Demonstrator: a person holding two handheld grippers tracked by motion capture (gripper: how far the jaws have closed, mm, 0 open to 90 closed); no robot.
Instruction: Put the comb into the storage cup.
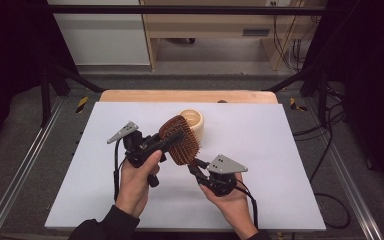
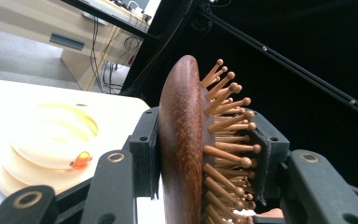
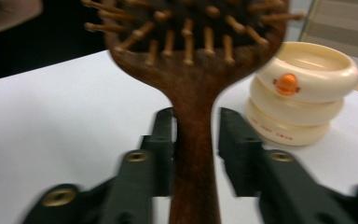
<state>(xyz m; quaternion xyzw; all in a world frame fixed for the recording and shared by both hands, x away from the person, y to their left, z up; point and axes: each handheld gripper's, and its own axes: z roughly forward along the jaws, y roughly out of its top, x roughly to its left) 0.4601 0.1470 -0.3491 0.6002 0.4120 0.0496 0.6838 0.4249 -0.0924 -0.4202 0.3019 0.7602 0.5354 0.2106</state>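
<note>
while the left gripper (image 1: 172, 136) clamped the hairbrush (image 1: 181, 140) head, its handle ran toward 5 o'clock. the right gripper (image 1: 194, 167) straddled that handle, jaws released with a gap on one side.

The cream container (image 1: 194, 121) stands just behind the hairbrush (image 1: 180, 140) and blocks the way forward there. The white mat (image 1: 280, 150) is free to the right and to the left (image 1: 95, 165) of the hands, with wide room to pass.

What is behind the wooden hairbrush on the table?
A cream ribbed cup stands behind the hairbrush. The brush head covers its lower front in the high view.
</note>
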